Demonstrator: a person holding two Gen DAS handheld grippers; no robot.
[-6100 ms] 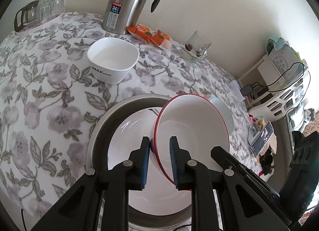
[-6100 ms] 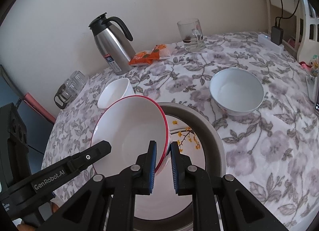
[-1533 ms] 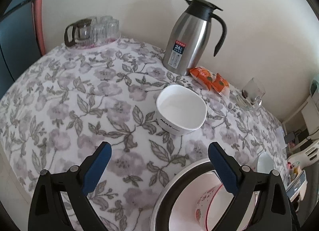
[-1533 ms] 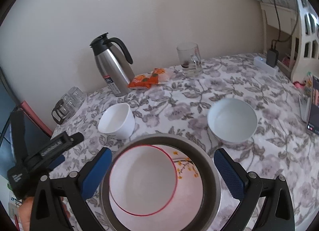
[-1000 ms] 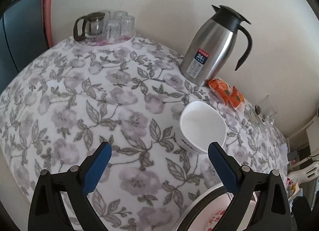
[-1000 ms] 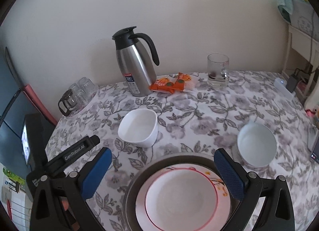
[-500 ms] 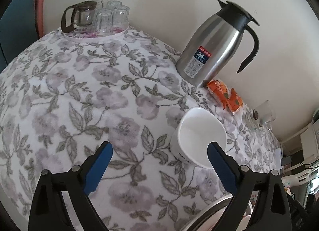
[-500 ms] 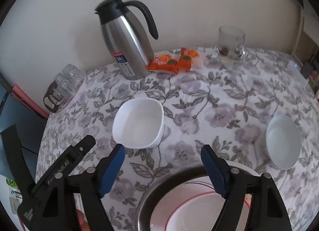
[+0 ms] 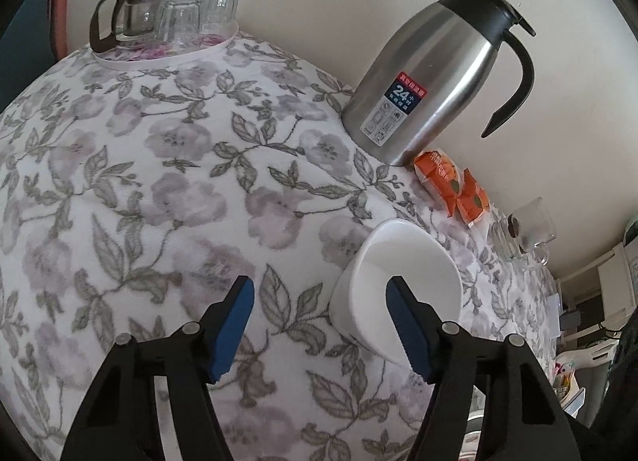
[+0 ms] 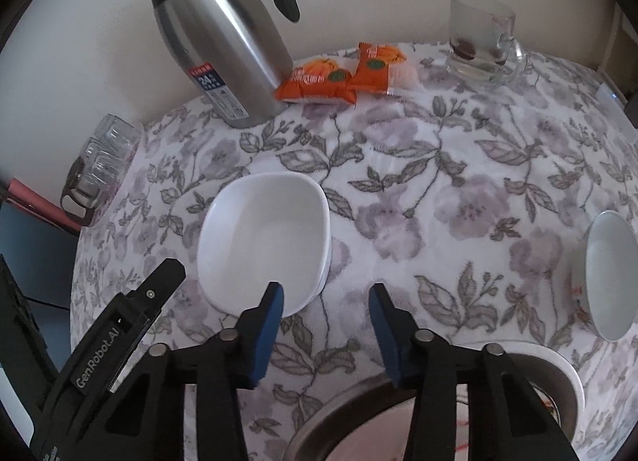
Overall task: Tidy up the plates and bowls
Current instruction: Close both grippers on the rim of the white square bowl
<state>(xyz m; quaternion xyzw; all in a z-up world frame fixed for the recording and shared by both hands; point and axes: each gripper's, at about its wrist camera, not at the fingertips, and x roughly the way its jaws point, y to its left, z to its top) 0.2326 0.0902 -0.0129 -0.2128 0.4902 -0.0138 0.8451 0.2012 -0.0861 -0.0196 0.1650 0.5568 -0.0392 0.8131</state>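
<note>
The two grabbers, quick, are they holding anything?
Left gripper: open, closing around the square white bowl's rim, not gripping yet.
Right gripper: open, closing, nothing between.

Your desk [image 10: 458, 166] is covered by a white cloth printed with grey leaves and mauve flowers. On it you have a squarish white ceramic bowl [image 10: 263, 246], a tall stainless-steel thermos jug with a black handle [image 10: 223, 38] at the back, two orange snack packets [image 10: 339, 74] just beside the jug, a clear glass mug [image 10: 478, 42], a round white bowl [image 10: 610, 273] at the right, a large grey-rimmed basin [image 10: 343, 401] at the near edge, and a white tray of clear glasses [image 9: 167, 22].
</note>
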